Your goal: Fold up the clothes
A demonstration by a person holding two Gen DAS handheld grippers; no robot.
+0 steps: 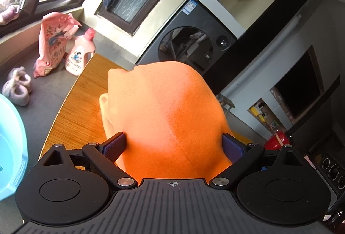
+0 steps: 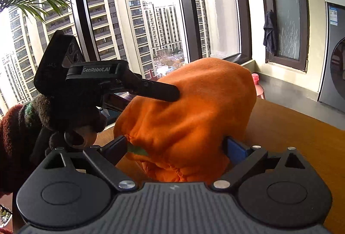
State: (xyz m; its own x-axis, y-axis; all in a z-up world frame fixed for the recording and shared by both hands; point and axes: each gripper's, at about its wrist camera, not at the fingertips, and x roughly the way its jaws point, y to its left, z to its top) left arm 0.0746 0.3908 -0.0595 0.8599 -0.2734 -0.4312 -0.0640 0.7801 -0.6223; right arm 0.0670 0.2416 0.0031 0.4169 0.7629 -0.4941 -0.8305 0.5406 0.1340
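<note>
An orange garment (image 1: 163,113) lies bunched on the wooden table (image 1: 86,95). In the left wrist view it fills the gap between my left gripper's (image 1: 173,143) wide-apart fingers, and the fingertips are hidden in the cloth. In the right wrist view the same garment (image 2: 194,108) bulges up between my right gripper's (image 2: 174,145) spread fingers. The left gripper also shows in the right wrist view (image 2: 120,85), coming in from the left with one finger pressed against the top of the garment. I cannot tell whether either gripper pinches cloth.
A pink detergent bottle (image 1: 80,52), a pink bag (image 1: 54,41) and slippers (image 1: 18,87) sit on the floor left of the table. A light blue tub (image 1: 10,147) is at the left edge. A washing machine (image 1: 189,39) stands behind the table. Windows (image 2: 138,13) lie beyond.
</note>
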